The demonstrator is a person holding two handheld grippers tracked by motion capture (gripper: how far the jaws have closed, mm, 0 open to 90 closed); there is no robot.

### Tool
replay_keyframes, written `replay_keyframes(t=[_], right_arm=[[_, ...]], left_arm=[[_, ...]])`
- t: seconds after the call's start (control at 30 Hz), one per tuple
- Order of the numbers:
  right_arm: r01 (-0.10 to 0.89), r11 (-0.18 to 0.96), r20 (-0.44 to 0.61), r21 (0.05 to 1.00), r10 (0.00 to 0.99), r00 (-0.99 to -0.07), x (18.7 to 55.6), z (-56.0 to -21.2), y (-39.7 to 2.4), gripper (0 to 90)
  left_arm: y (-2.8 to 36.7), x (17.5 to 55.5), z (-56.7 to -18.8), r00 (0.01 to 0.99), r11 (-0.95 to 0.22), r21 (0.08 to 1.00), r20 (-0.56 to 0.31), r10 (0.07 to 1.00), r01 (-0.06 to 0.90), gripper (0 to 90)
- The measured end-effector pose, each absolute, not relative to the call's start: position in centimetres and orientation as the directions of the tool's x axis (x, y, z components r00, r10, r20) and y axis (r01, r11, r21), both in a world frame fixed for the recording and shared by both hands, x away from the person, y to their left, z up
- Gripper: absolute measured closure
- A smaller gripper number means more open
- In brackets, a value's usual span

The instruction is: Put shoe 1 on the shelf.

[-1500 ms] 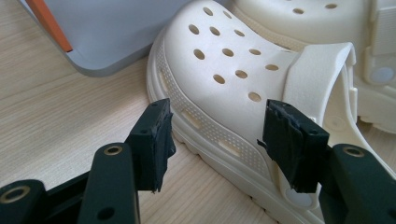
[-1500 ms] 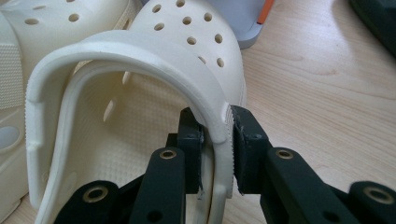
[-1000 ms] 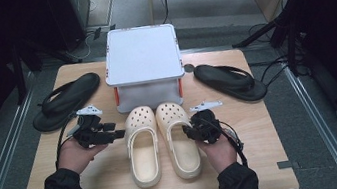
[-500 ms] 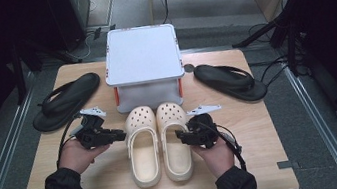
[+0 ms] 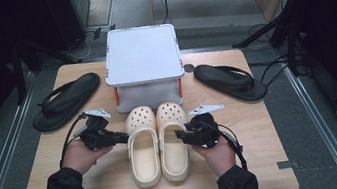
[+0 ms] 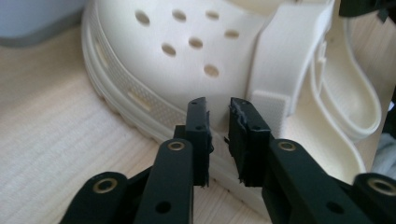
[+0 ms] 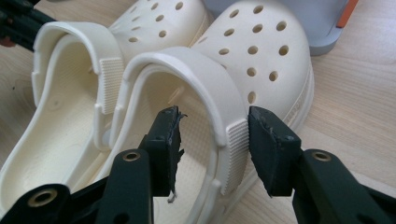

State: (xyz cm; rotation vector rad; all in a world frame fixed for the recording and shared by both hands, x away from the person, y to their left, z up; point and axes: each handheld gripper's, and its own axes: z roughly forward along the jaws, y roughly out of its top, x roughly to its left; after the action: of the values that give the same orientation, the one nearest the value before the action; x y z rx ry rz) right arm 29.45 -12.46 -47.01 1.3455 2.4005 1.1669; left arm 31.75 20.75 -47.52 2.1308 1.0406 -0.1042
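Note:
Two cream clogs lie side by side at the table's middle, toes toward the box. My left gripper (image 5: pixel 123 137) sits at the outer side of the left clog (image 5: pixel 143 149). Its jaws have just been closing, and in the left gripper view the left gripper (image 6: pixel 218 105) keeps a narrow gap with nothing in it, in front of the left clog's upper (image 6: pixel 187 70). My right gripper (image 5: pixel 179 136) is at the right clog (image 5: pixel 173 144). The jaws of the right gripper (image 7: pixel 215 113) have just been opening and straddle the right clog's (image 7: pixel 261 51) side wall at the strap hinge, one inside, one outside, open.
A white lidded box (image 5: pixel 143 60) stands just beyond the clogs' toes. One black flip-flop (image 5: pixel 66 100) lies at the far left and another (image 5: pixel 230 81) at the far right. The wooden table (image 5: pixel 267 160) has bare room at the front corners.
The left gripper's jaws have drawn together from wide to nearly closed beside the left clog. Both hands have stayed where they were.

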Motion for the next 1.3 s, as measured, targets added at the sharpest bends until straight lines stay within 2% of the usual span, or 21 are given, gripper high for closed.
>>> replay_keyframes(t=[0.1, 0.53, 0.87, 1.07, 1.3], right_arm=[[0.651, 0.291, 0.229, 0.702, 0.772, -0.592, 29.2, -46.4, -12.7, 55.2], [0.604, 0.324, 0.229, 0.728, 0.716, -0.66, 26.9, -44.4, -12.6, 54.8], [0.601, 0.353, 0.243, 0.717, 0.681, -0.691, 26.1, -44.9, -11.7, 56.7], [0.603, 0.356, 0.236, 0.714, 0.688, -0.686, 26.1, -45.3, -11.6, 53.4], [0.61, 0.358, 0.244, 0.707, 0.687, -0.685, 26.2, -45.8, -10.8, 50.4]], left_arm=[[20.9, 32.0, -46.7, 0.674, -0.378, 0.614, -0.363, 0.644, 0.693, 81.8], [20.8, 34.7, -43.5, 0.675, -0.35, 0.649, -0.355, 0.647, 0.676, 80.6], [20.3, 37.8, -40.8, 0.686, -0.353, 0.661, -0.345, 0.641, 0.662, 81.1], [19.8, 39.5, -39.3, 0.705, -0.361, 0.677, -0.334, 0.626, 0.641, 85.7], [19.6, 41.8, -37.1, 0.702, -0.362, 0.686, -0.307, 0.643, 0.631, 85.7]])
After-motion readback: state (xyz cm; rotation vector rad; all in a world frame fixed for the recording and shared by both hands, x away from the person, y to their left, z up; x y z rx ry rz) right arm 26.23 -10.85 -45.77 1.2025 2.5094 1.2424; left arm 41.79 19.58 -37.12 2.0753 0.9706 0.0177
